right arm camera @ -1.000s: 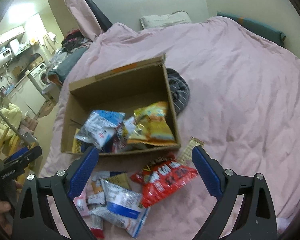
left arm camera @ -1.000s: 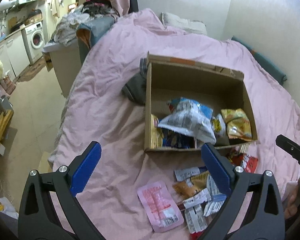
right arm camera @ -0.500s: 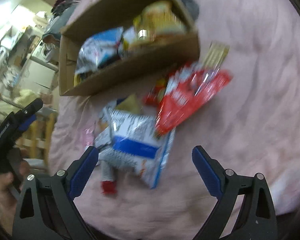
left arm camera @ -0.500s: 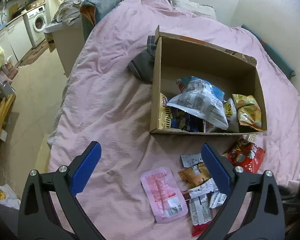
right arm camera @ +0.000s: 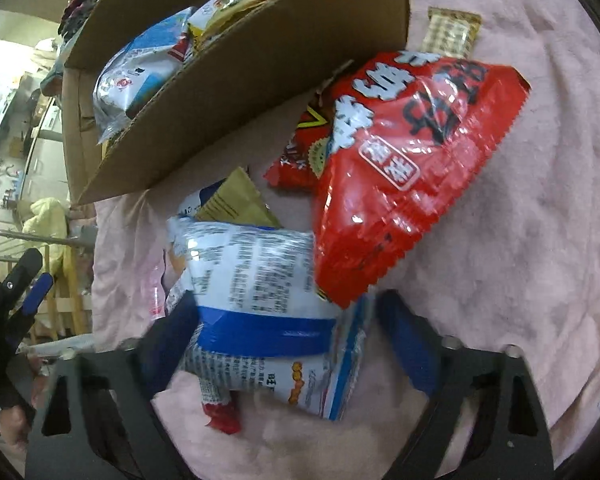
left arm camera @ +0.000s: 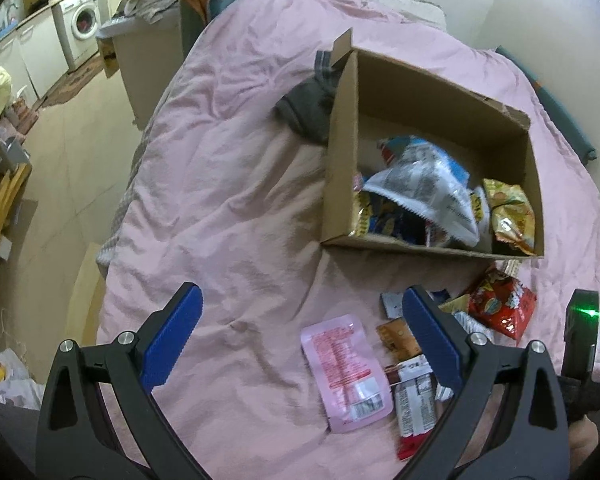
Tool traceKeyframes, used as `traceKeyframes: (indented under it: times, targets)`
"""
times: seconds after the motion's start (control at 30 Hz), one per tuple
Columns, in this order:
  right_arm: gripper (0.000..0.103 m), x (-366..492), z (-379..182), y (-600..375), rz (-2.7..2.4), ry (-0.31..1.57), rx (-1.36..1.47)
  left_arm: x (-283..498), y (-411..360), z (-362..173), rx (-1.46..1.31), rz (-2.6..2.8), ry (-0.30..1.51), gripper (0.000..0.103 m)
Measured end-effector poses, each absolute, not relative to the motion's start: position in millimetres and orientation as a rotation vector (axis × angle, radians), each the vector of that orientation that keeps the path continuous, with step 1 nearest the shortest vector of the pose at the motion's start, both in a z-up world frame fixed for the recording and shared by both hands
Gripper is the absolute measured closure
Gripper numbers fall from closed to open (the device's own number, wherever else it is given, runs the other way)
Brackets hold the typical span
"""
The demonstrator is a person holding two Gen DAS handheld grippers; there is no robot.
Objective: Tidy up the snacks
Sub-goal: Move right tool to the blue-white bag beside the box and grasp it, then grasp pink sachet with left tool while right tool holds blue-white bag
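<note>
The right gripper (right arm camera: 286, 344) is closing its jaws around the white and blue snack bag (right arm camera: 256, 300), which lies on the pink blanket (right arm camera: 520, 240) near the cardboard box (right arm camera: 236, 92); pad contact is unclear. The left gripper (left arm camera: 300, 336) hangs wide open, holding nothing.

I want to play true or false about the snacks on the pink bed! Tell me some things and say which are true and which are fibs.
1. The cardboard box already has snack bags inside. True.
2. The white-and-blue bag lies between the right gripper's fingers. True; the jaws are closing around it.
3. The left gripper is squeezing the pink packet. False; it is open and holds nothing.
4. The big red bag is inside the box. False; it lies on the pink blanket outside, partly over the white-and-blue bag.
5. A washing machine stands in the background. True.
</note>
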State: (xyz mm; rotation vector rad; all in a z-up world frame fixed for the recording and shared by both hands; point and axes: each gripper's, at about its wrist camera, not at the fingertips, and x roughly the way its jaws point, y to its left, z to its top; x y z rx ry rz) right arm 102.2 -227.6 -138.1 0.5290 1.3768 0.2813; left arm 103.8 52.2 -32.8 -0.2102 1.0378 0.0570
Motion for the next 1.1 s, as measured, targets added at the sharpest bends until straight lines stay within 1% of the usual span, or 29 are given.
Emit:
traceKeyframes:
  times: [0.03,0.07,0.1,0.13,0.17,0.2,0.27,0.4,0.47,0.53,0.63,0.77,0.83,1.1]
  targets:
    - [0.019,102.3,-137.9,-226.5,0.287,1.378,0.528,103.6,53.7,-35.6,-0.213,0.060,1.046,0.004]
    - [0.025,102.6,-137.6,-225.6,0.294,1.377,0.528,103.3,56.1,-39.5,-0.219,0.066,1.061,0.004]
    - [0.035,102.8,-136.9,-225.4,0.302,1.376,0.532,103.0,58.0,-43.3,-0.232,0.072,1.077,0.004]
    - [0.036,101.5,-136.2,-225.8,0.304,1.376,0.534,102.8,60.2,-46.9,-0.250,0.078,1.093,0.004]
    - [0.041,100.4,-134.5,-226.0,0.309,1.372,0.531,102.7,62.0,-51.1,-0.276,0.077,1.112,0.004]
    - [0.043,98.7,-131.7,-226.9,0.312,1.362,0.527,102.9,63.1,-55.5,-0.303,0.072,1.130,0.004]
    - [0.044,94.2,-124.4,-229.8,0.320,1.341,0.519,102.7,63.5,-62.7,-0.336,0.069,1.164,0.004]
    - [0.044,82.6,-107.6,-242.2,0.402,1.296,0.598,103.7,58.0,-73.7,-0.360,0.075,1.215,0.004]
    - [0.044,80.0,-95.1,-242.4,0.506,1.242,0.666,105.3,54.2,-78.2,-0.370,0.079,1.238,0.004]
    - [0.044,78.4,-76.6,-236.0,0.585,1.165,0.655,106.7,49.9,-84.8,-0.389,0.080,1.264,0.004]
    - [0.044,77.7,-63.5,-233.5,0.612,1.100,0.645,109.2,41.1,-96.8,-0.424,0.072,1.313,0.004]
    - [0.044,78.7,-58.8,-244.3,0.578,1.058,0.668,111.7,26.5,-114.2,-0.434,0.059,1.373,0.007]
    - [0.044,79.9,-58.5,-251.0,0.566,1.049,0.693,113.4,22.4,-122.0,-0.428,0.057,1.394,0.011]
    - [0.044,78.8,-59.2,-264.1,0.485,1.027,0.709,120.7,6.4,-147.3,-0.356,0.066,1.469,0.011]
